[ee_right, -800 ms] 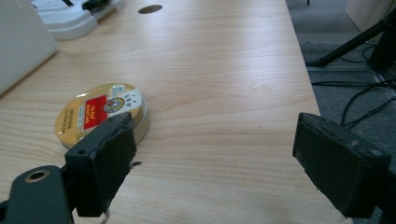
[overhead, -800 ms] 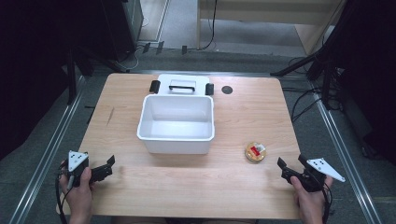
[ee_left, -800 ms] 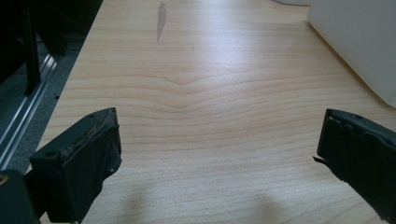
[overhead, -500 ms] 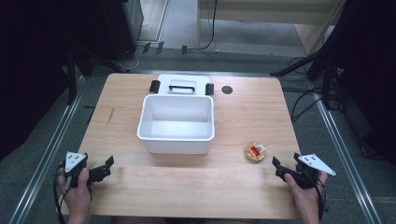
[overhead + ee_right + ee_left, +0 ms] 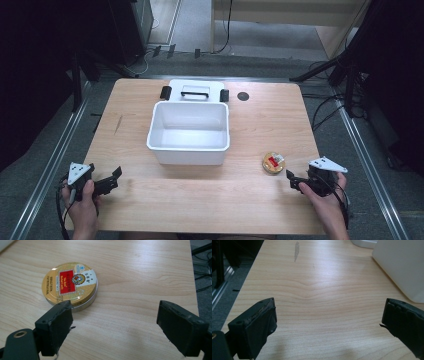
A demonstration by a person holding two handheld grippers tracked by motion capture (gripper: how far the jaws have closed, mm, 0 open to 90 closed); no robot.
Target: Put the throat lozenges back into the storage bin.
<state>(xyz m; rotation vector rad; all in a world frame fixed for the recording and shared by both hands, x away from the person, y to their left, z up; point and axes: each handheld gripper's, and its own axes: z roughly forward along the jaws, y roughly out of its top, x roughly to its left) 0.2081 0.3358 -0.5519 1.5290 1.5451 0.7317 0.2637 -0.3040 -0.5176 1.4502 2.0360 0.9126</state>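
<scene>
Right claw (image 5: 115,325) agape near tin (image 5: 69,285).

Left hand (image 5: 82,196): gripped the black two-jaw left gripper (image 5: 114,177), jaws spread wide, pointing right and slightly away.
Right hand (image 5: 325,200): gripped the black two-jaw right gripper (image 5: 292,180), jaws spread wide, pointing left.

Bare wooden table (image 5: 200,200) across the whole near edge; blocked mid-table by the white tub (image 5: 189,131), lid (image 5: 194,93) touching behind it, small gold tin (image 5: 273,162) near its right front corner.
</scene>
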